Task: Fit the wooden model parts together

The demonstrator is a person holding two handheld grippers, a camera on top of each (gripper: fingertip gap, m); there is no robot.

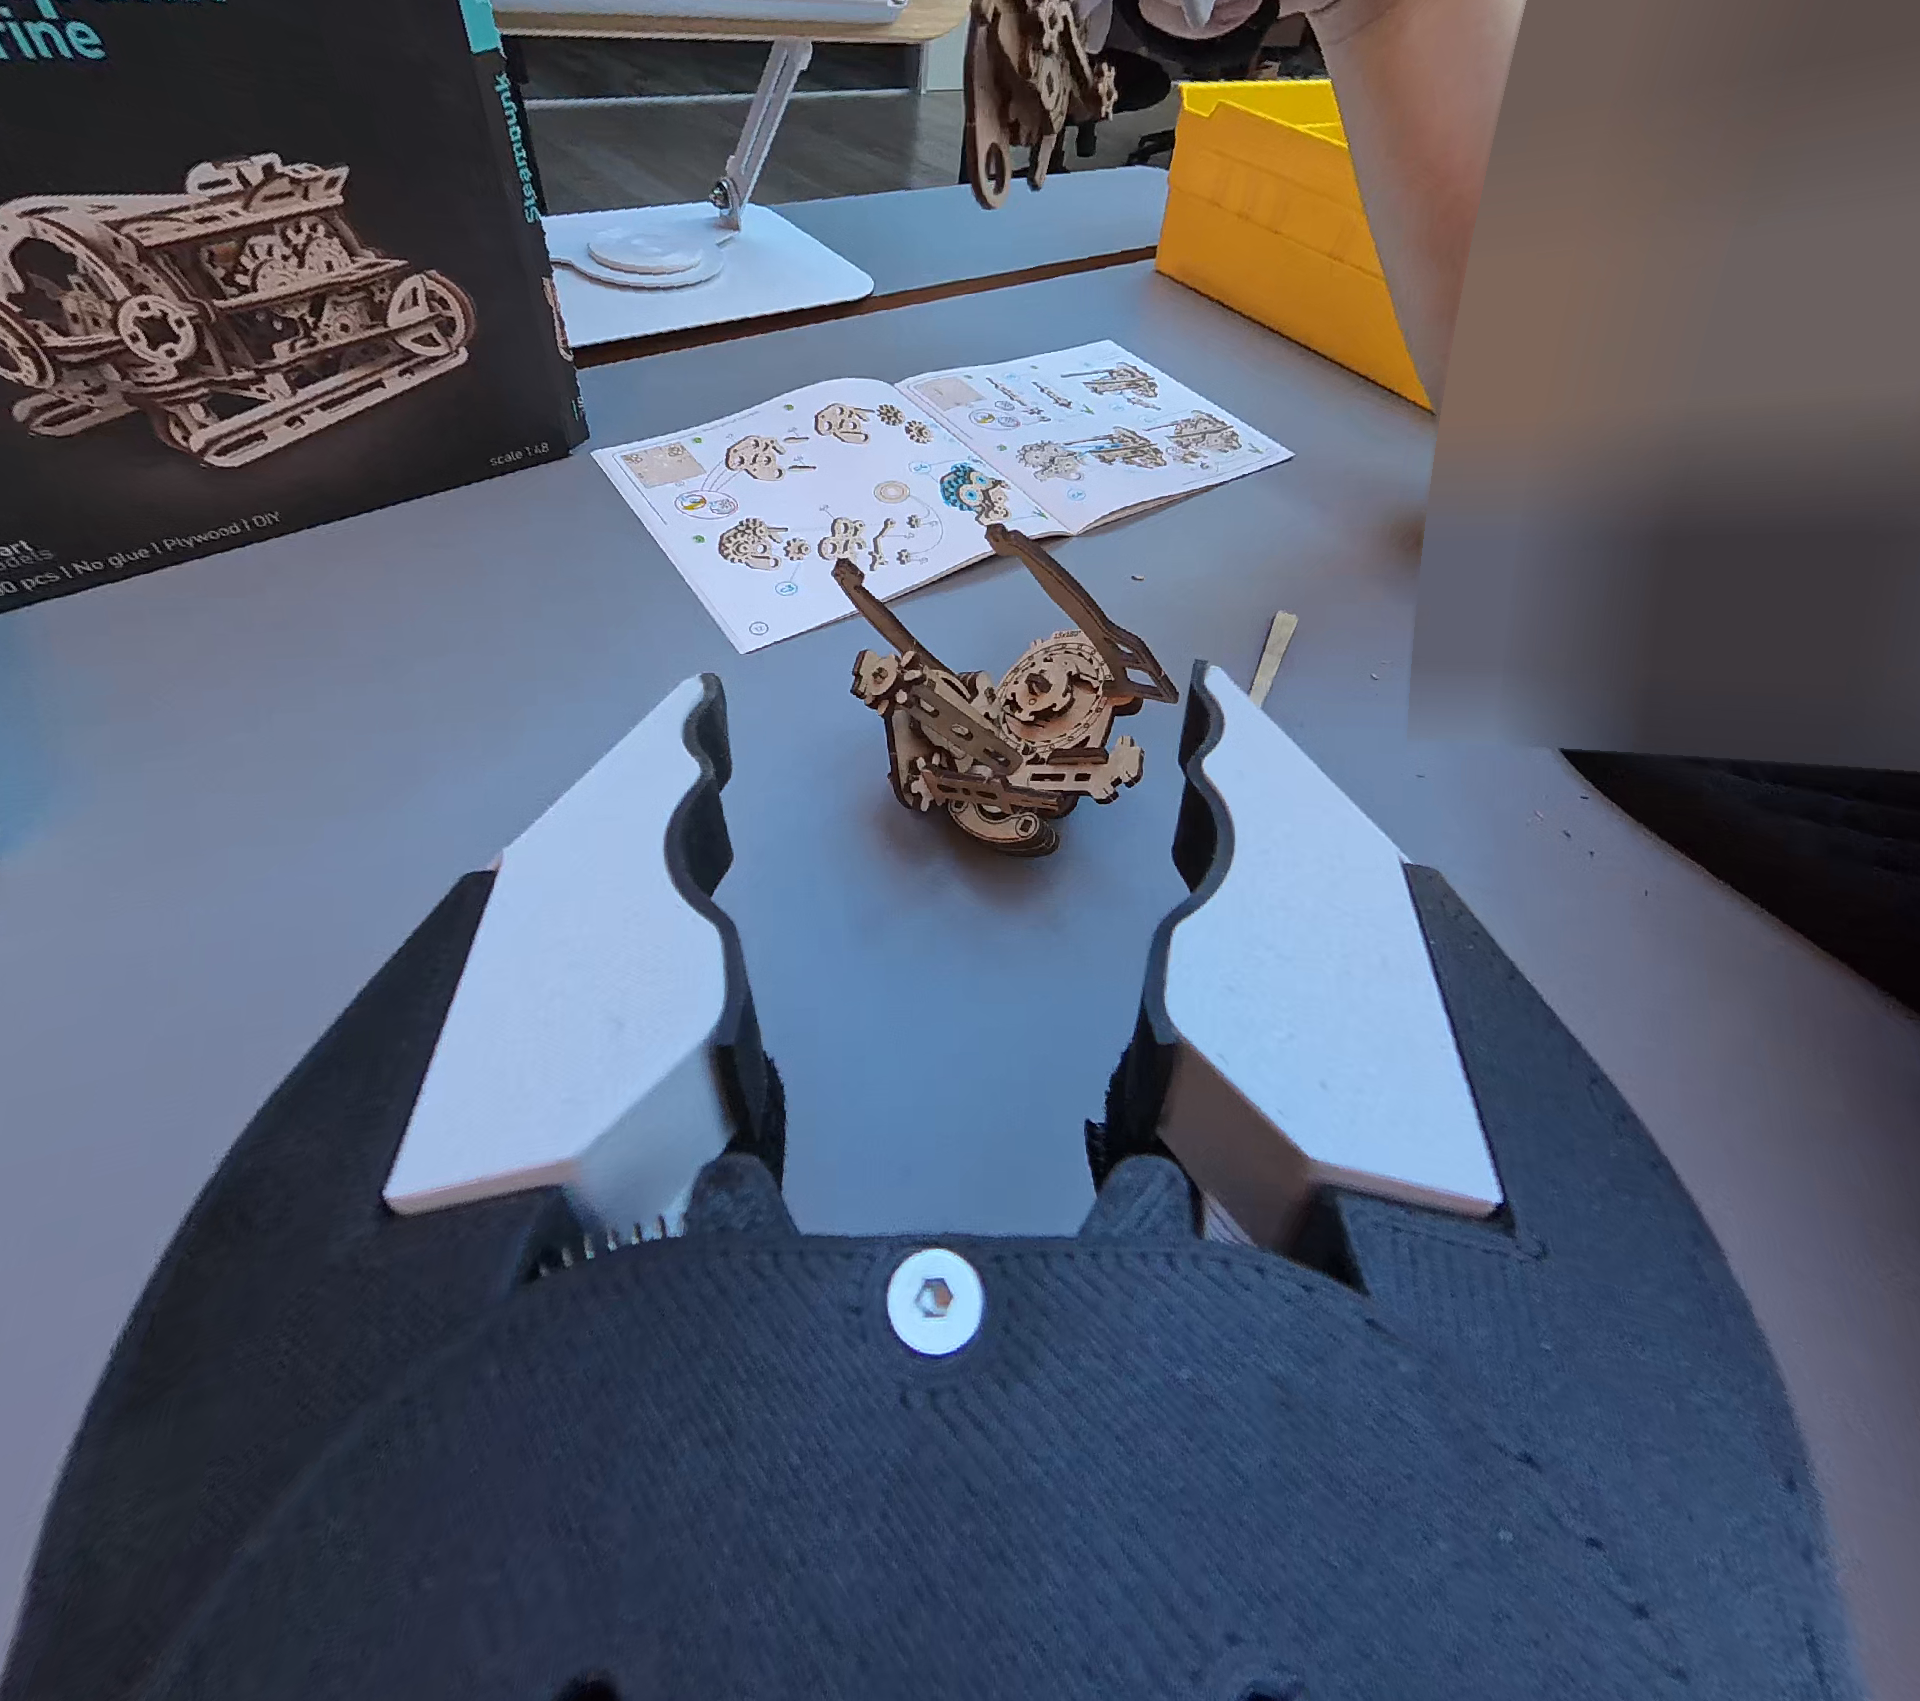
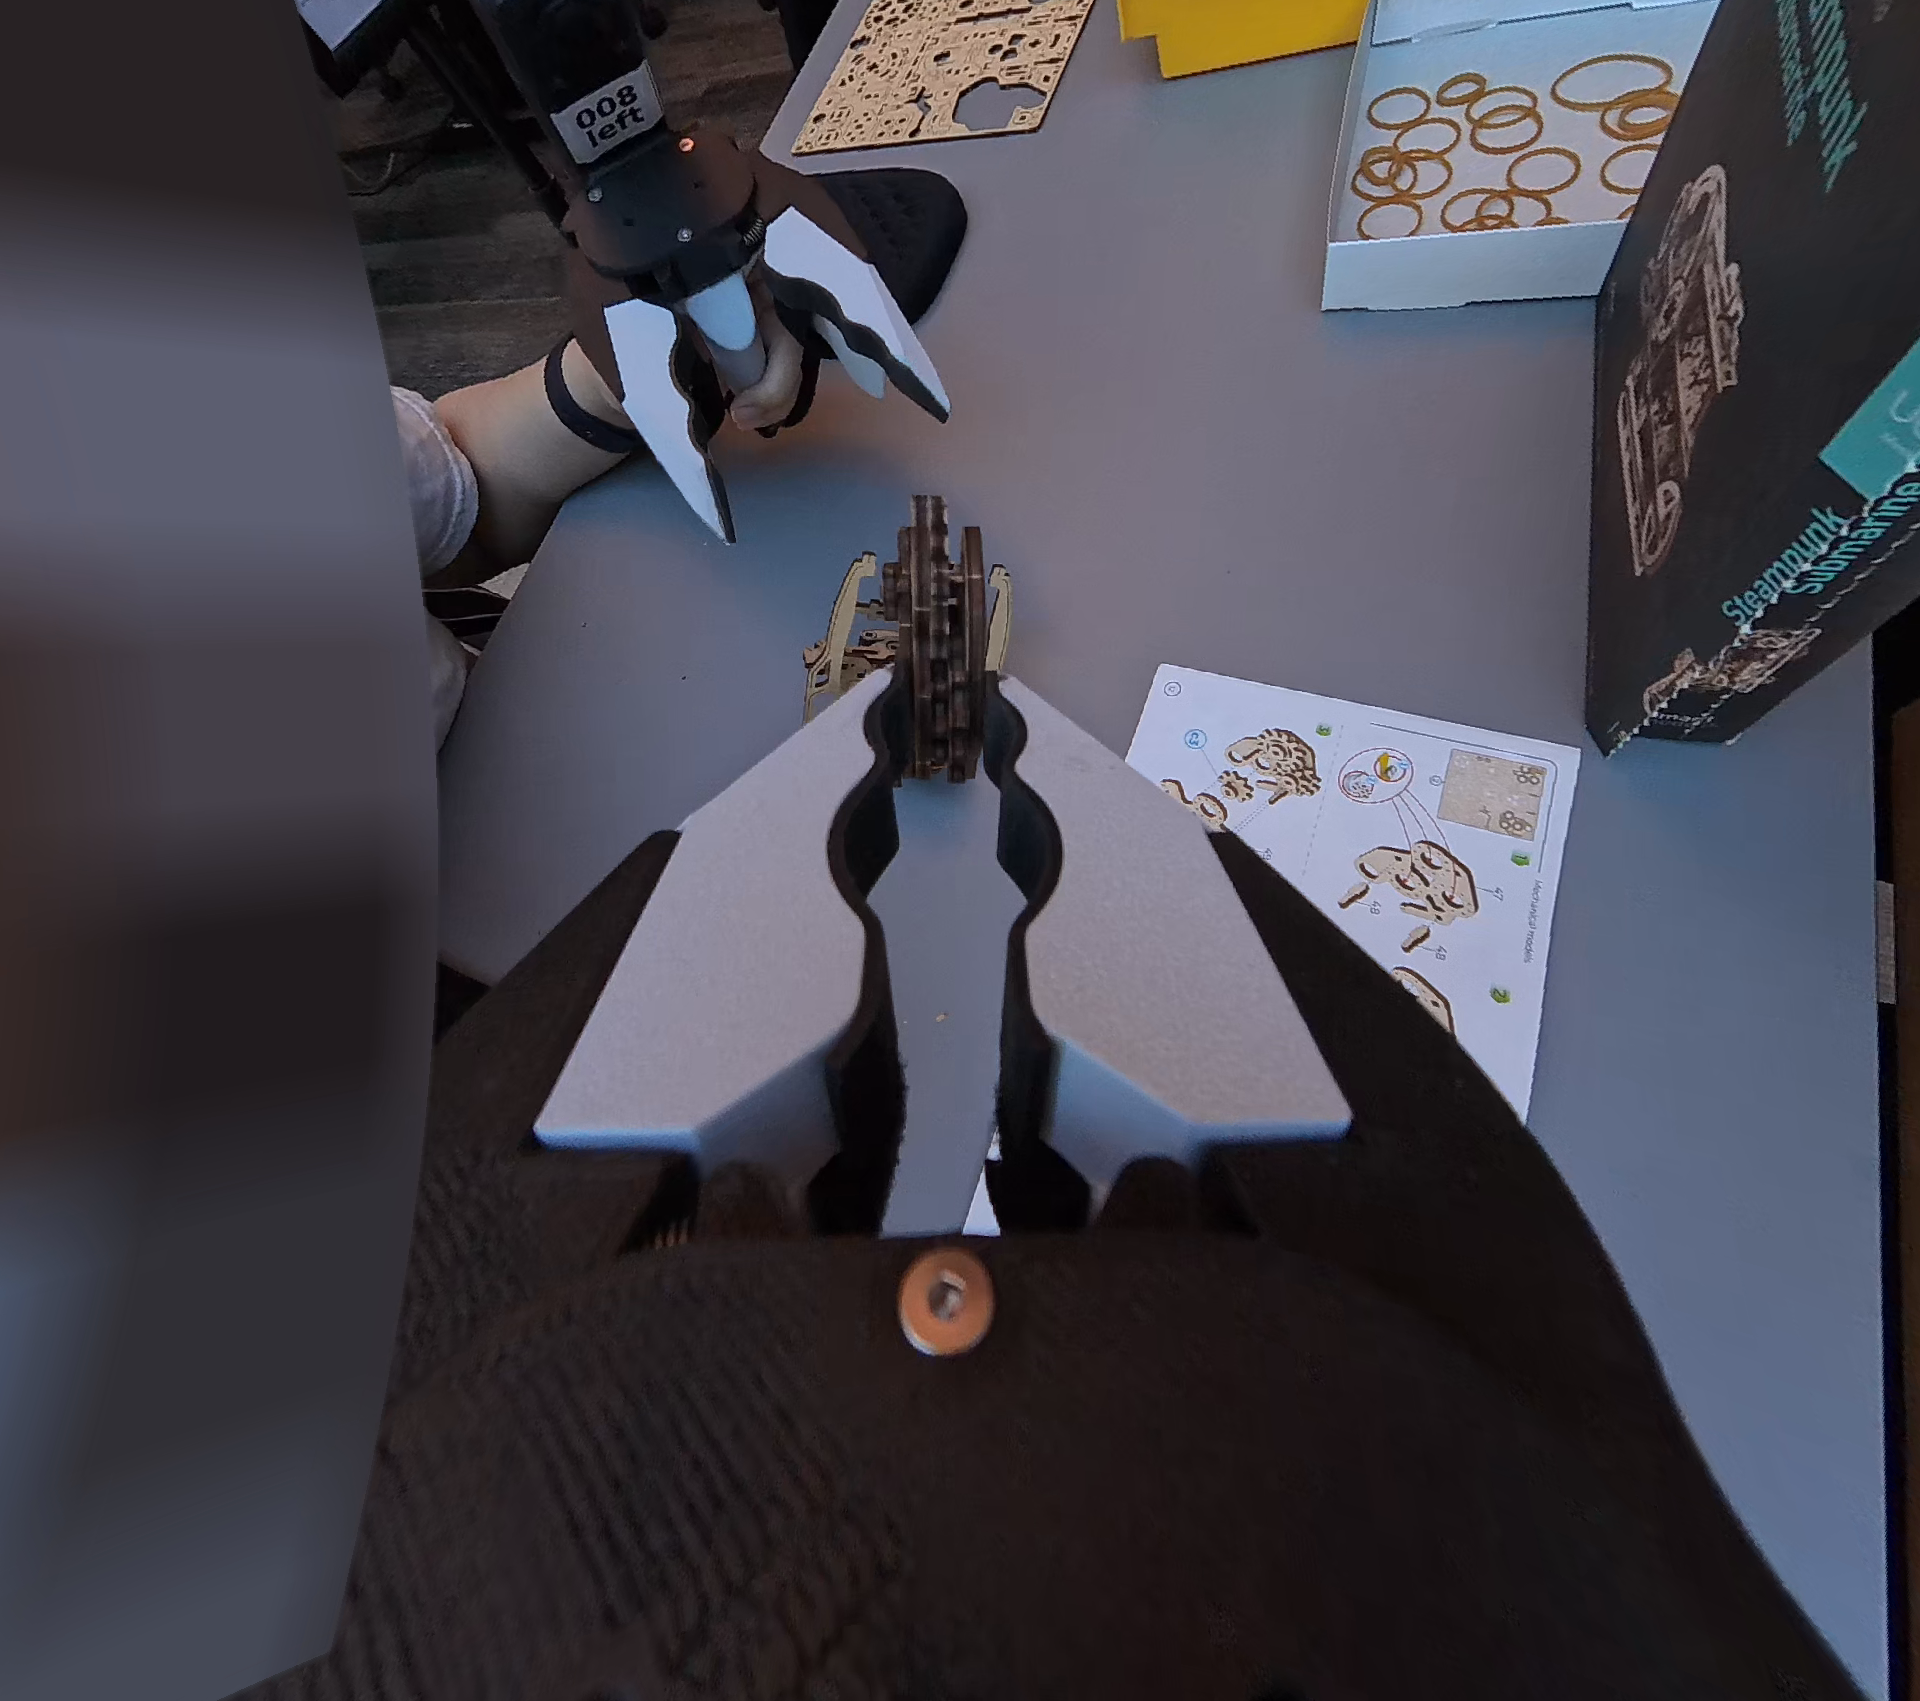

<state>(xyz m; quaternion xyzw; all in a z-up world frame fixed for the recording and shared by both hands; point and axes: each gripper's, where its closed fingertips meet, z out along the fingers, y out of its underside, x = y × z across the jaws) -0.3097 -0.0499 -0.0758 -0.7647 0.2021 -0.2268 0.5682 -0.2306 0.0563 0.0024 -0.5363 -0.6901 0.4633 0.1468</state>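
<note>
With the right tongs (image 2: 940, 716) pinching the flat brown wooden gear stack (image 2: 935, 643) at frame centre, lower it squarely between the upright arms of the tan wooden sub-assembly (image 1: 997, 726) on the grey surface (image 1: 364, 768), which the spread, empty left tongs (image 1: 951, 716) should close on and steady first.

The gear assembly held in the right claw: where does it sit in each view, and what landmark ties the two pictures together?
Left wrist view: the gear assembly hangs at top, right of centre, gripped in the right claw above the table.
Right wrist view: the gear assembly is dead centre, edge-on, between the claw's fingertips.
Shared landmark: the open instruction booklet on the grey table.
</note>
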